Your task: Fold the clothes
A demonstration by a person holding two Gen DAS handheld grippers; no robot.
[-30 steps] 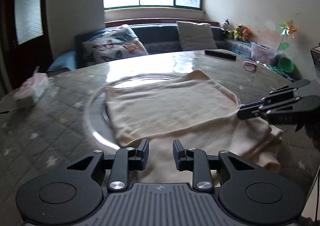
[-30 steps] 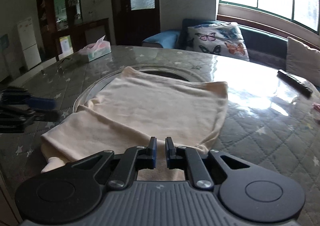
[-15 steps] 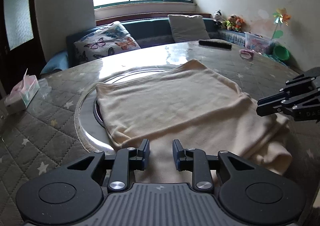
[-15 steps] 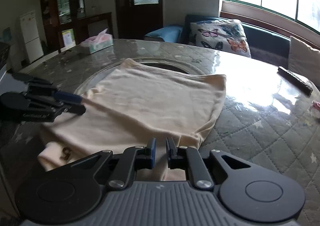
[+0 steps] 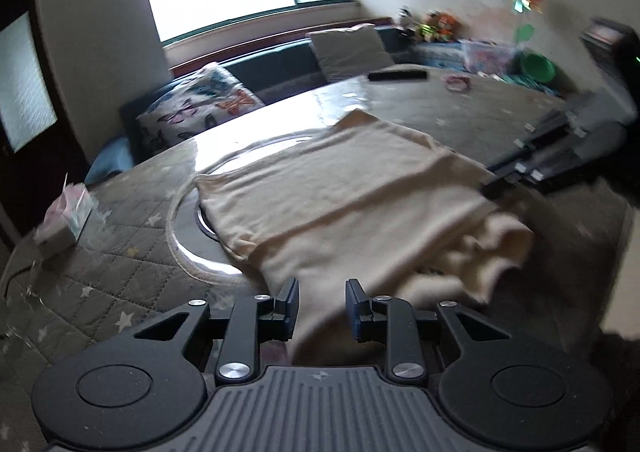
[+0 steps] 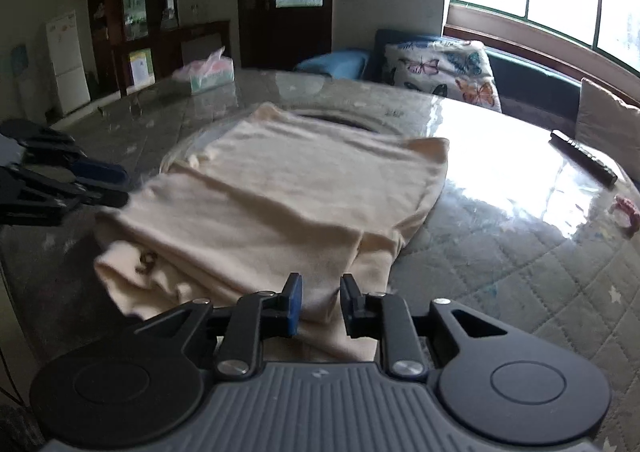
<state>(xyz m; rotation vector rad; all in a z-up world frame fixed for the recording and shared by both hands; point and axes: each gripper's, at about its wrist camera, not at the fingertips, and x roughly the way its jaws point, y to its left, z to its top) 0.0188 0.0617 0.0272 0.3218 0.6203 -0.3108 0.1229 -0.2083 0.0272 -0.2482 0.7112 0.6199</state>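
A cream garment (image 5: 340, 192) lies partly folded on the round table, its near part bunched at the table's edge; it also shows in the right wrist view (image 6: 288, 188). My left gripper (image 5: 322, 302) is open, its jaws apart over the garment's near edge. My right gripper (image 6: 320, 302) is open over the opposite near corner. Each gripper shows in the other's view: the right one (image 5: 532, 168) at the garment's right edge, the left one (image 6: 80, 184) at its left edge.
The quilted grey table cover (image 6: 520, 252) lies under glass with a round turntable (image 5: 188, 228) under the garment. A tissue box (image 5: 66, 218), a black remote (image 5: 396, 75) and a pink item (image 5: 456, 83) sit on the table. A sofa with cushions (image 6: 440, 68) stands behind.
Both grippers have pulled back and tilted. The right gripper's jaws have opened from nearly shut. The garment's near part has bunched up at the table's edge.
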